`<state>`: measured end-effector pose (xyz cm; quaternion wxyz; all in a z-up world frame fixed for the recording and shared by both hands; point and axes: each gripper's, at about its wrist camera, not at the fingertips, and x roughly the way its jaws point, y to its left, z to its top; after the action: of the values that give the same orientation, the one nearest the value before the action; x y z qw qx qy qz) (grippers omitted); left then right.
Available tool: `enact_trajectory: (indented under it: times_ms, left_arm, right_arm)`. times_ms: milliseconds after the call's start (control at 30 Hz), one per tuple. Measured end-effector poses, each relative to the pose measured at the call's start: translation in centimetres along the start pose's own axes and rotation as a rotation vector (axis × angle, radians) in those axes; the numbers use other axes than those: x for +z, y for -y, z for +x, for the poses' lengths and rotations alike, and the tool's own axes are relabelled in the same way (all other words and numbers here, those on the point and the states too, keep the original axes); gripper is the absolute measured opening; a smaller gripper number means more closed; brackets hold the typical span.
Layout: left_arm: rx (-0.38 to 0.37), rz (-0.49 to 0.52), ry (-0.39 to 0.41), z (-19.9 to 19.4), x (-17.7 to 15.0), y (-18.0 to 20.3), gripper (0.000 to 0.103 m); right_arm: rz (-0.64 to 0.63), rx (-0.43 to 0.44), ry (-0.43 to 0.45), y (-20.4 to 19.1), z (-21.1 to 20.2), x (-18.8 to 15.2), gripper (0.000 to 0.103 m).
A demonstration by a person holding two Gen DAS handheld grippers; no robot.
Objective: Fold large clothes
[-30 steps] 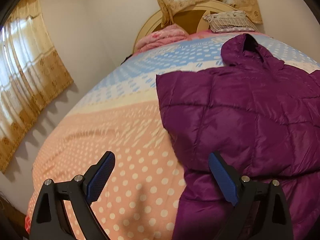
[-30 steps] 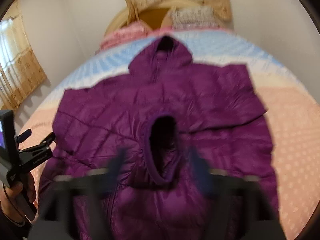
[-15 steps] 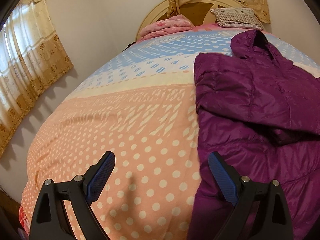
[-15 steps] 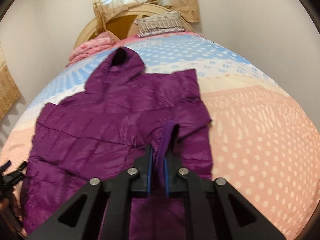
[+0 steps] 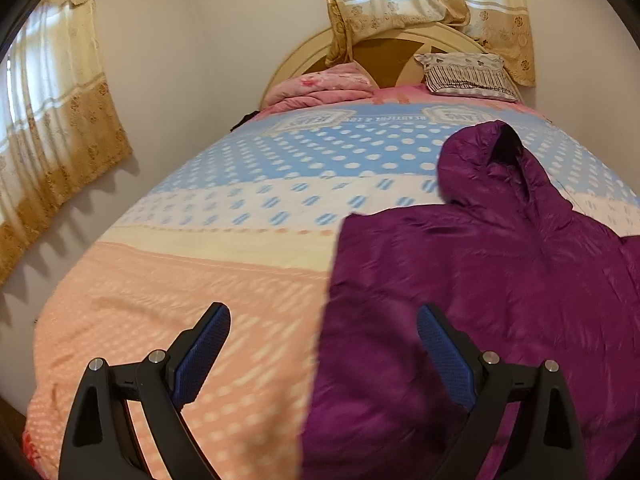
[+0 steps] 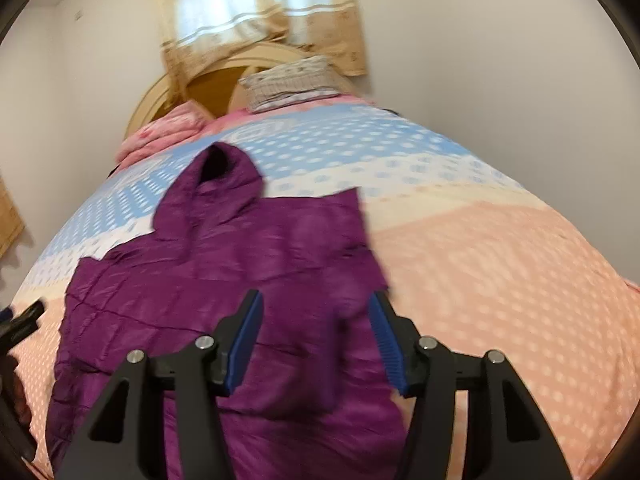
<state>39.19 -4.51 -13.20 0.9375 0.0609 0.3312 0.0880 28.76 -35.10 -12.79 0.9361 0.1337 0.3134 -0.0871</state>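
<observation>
A purple quilted hooded jacket lies flat on the bed, hood toward the headboard, with both sleeves folded in over the body. My left gripper hangs open above the jacket's left edge with nothing between its blue pads. My right gripper hovers over the jacket's right half; its jaws are opening and the folded sleeve lies below them, free of the pads. The left gripper's tip shows at the left edge of the right wrist view.
The bed carries a dotted cover in peach, cream and blue bands. A pink folded blanket and a striped pillow rest by the round headboard. Curtains hang on the left and back walls.
My right gripper let go of the sleeve cuff it pinched and its jaws spread apart. Both grippers rose and drew back; the left swung toward the jacket's left edge.
</observation>
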Motion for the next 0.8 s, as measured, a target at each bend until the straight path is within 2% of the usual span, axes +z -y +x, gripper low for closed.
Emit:
enact_trajectory:
  times_ms: [33, 100, 200, 267, 400, 800]
  left_arm:
    - [0.000, 0.009, 0.005, 0.5, 0.1, 0.5, 0.095]
    - [0.034, 0.056, 0.013, 2.3, -0.1, 2.3, 0.095]
    - [0.062, 0.109, -0.040, 5.2, -0.9, 4.0, 0.095]
    - [0.041, 0.101, -0.088, 6.8, -1.4, 4.0, 0.095]
    - [0.006, 0.083, -0.108, 7.4, -1.6, 3.8, 0.095]
    - [-0.012, 0.077, -0.136, 8.1, -1.9, 3.9, 0.096]
  right_arm:
    - [0.001, 0.041, -0.017, -0.7, 1.2, 0.1, 0.051]
    - [-0.003, 0.030, -0.055, -1.4, 3.4, 0.1, 0.049]
    - [-0.003, -0.004, -0.101, -1.3, 6.3, -0.6, 0.046]
    - [0.000, -0.029, -0.126, -0.5, 7.6, -1.6, 0.038]
    - [0.052, -0.008, -0.142, 1.0, 8.1, -2.3, 0.033]
    - [0.007, -0.061, -0.153, 0.0, 8.8, -2.5, 0.033]
